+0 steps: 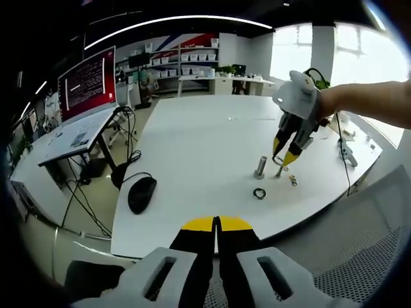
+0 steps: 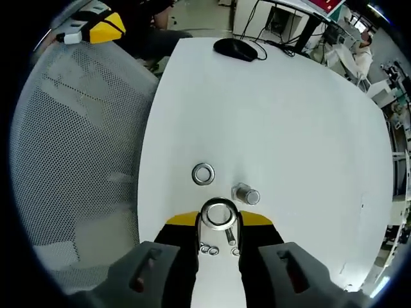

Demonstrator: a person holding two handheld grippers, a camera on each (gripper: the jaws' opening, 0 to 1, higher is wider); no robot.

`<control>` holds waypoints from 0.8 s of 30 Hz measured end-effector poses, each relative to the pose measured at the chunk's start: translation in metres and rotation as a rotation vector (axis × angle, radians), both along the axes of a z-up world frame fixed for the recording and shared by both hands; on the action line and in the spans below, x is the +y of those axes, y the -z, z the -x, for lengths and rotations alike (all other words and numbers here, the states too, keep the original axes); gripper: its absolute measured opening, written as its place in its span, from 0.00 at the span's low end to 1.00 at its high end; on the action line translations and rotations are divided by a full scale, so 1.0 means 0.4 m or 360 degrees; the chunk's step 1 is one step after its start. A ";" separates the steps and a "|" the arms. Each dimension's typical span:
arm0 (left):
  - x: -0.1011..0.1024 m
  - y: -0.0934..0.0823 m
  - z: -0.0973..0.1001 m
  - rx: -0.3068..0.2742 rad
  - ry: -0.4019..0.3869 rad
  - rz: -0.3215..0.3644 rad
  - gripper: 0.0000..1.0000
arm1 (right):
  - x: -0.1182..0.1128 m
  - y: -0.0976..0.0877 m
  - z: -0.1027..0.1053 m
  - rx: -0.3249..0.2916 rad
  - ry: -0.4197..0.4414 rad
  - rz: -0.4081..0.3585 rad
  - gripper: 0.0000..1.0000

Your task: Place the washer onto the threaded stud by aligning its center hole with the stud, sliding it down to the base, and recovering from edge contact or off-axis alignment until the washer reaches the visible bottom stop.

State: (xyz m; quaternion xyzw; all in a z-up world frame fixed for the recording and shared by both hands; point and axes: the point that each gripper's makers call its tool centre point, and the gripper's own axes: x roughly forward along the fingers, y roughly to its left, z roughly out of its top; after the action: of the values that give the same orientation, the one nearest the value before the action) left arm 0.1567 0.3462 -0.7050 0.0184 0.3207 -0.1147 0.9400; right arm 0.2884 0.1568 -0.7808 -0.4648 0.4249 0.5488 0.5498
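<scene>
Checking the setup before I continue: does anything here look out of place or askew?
Nothing stands out. The threaded stud stands upright on the white table, a spare washer lies flat beside it, and the right gripper holds a washer.

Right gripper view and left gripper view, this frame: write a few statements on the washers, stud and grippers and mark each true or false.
1. The right gripper holds a large silver metal washer between its yellow-tipped jaws. True.
2. That washer is already seated on the short upright silver threaded stud. False: the stud stands bare beside it.
3. A second silver washer lies flat on the white table. True.
4. The left gripper has its jaws wide open. False: they are shut together, holding nothing.
5. A black computer mouse lies on the table. True.
</scene>
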 end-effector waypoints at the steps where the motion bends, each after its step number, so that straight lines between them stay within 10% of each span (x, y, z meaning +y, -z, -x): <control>1: 0.000 0.000 0.000 0.0003 0.0001 -0.0001 0.00 | 0.000 -0.002 -0.003 -0.0006 0.0001 0.0000 0.23; 24: 0.006 0.005 -0.003 0.0028 0.0009 -0.0017 0.00 | 0.032 0.030 -0.075 -0.0108 -0.0038 0.0045 0.23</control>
State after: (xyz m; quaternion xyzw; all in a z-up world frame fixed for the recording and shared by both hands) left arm 0.1579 0.3485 -0.7072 0.0234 0.3295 -0.1156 0.9368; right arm 0.3184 0.1695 -0.7927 -0.4959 0.4081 0.5333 0.5506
